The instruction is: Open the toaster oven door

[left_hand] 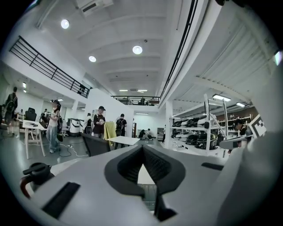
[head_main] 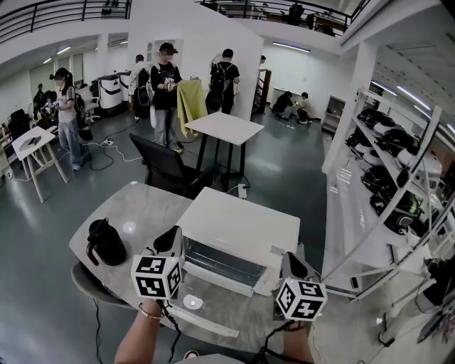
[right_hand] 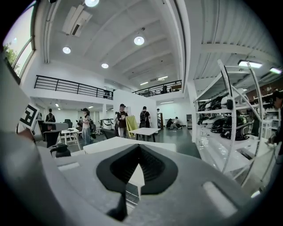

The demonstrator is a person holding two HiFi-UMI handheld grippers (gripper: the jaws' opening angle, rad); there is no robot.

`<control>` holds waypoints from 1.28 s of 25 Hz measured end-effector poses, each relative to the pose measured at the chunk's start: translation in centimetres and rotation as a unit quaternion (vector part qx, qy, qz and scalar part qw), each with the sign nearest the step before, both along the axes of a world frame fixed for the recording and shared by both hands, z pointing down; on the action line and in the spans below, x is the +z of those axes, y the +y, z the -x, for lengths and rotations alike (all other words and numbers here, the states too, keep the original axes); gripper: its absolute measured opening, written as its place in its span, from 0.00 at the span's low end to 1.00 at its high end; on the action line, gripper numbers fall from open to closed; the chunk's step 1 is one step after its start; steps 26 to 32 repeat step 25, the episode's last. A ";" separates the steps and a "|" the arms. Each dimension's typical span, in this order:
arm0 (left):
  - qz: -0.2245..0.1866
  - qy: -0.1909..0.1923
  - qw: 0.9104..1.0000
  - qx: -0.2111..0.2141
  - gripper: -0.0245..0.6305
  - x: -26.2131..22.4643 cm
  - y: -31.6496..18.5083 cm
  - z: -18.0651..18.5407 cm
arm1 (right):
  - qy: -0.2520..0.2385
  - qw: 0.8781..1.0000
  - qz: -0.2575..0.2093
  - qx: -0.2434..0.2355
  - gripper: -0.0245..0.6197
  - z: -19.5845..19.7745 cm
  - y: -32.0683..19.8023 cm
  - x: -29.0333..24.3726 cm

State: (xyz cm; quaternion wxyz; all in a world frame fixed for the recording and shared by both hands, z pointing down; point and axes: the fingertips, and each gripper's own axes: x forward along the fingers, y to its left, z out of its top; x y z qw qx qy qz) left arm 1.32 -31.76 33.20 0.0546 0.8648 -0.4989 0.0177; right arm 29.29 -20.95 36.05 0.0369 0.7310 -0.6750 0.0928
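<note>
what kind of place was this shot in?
Probably an open lab or workshop hall, not a home kitchen: the toaster oven sits on a grey table, open shelving of dark gear lines the right side, and a mezzanine railing runs overhead.

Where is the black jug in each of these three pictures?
Head view: black jug at lower left, left of the toaster oven.
Left gripper view: black jug near the bottom left edge.
Right gripper view: black jug left of middle.
Shared landmark: the white high table far behind, where people stand.
</note>
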 end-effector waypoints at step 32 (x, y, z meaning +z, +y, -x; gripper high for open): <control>0.016 -0.002 1.000 0.000 0.04 1.7 -0.2 1.0 | -0.004 1.000 0.016 0.022 0.05 -0.3 0.5 1.0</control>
